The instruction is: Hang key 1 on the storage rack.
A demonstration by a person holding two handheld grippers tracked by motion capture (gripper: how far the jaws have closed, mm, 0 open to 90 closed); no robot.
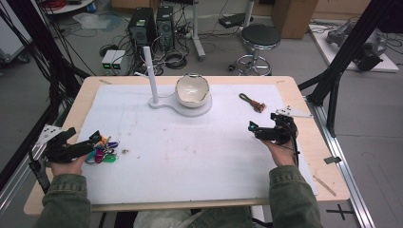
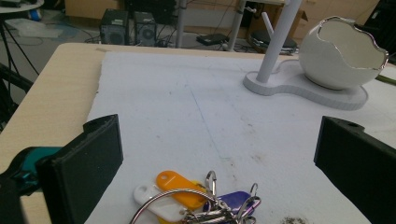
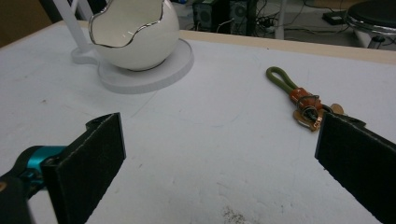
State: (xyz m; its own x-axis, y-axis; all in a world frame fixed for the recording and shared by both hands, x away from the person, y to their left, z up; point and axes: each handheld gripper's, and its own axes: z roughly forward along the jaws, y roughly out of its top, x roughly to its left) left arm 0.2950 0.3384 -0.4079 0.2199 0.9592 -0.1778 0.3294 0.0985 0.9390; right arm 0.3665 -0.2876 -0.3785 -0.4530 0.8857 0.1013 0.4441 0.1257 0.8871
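A person sits at a wooden counter (image 1: 311,142) covered by a white mat (image 1: 190,156), holding a hand-held gripper in each hand; green sleeves (image 1: 292,197) enter from the bottom of the high view. The left hand-held gripper (image 1: 90,145) sits near the left edge of the mat, its two black jaws spread wide apart and gripping nothing. Just in front of it, on the mat, lies a bunch of keys (image 2: 196,200) on metal rings with coloured plastic tags — orange, white and purple in the left gripper view, with green and pink also showing from above. The right hand-held gripper (image 1: 261,129) is at the right side of the mat, its jaws likewise spread wide and empty. Beyond it, toward the far right of the mat, lies a second keychain (image 3: 301,98) with an olive-green loop, a reddish-brown collar and small metal pieces, apart from the jaws. At the far middle of the mat stands a white stand (image 1: 159,102) with a flat base and an upright post with side pegs; on its round end sits a white egg-shaped bowl (image 1: 192,89) with a jagged, metallic-edged rim — open at the top. Past the counter, the floor holds computer towers (image 1: 149,26), cables and a round black stool (image 1: 260,38).
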